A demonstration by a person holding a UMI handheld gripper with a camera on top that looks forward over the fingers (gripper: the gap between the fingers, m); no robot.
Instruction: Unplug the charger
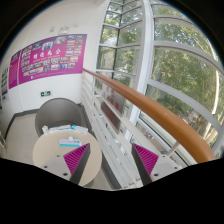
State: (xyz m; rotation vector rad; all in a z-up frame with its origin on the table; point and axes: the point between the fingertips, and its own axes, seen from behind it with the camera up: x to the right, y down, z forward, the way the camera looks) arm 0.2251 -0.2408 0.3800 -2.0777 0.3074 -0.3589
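Observation:
No charger, plug or socket shows in the gripper view. My gripper (pixel 112 165) is open, its two magenta pads (pixel 76 158) spread wide apart with nothing between them. The fingers are held up in the air. The left finger is over a round beige table (pixel 48 160). The right finger is over the white railing (pixel 118 132) beside a window wall.
A wooden handrail (pixel 150 105) runs diagonally on top of the white railing. Tall windows (pixel 170 50) show trees outside. A grey chair (pixel 55 115) stands behind the table, which bears small blue and white items (pixel 70 141). A magenta poster (pixel 50 58) hangs on the far wall.

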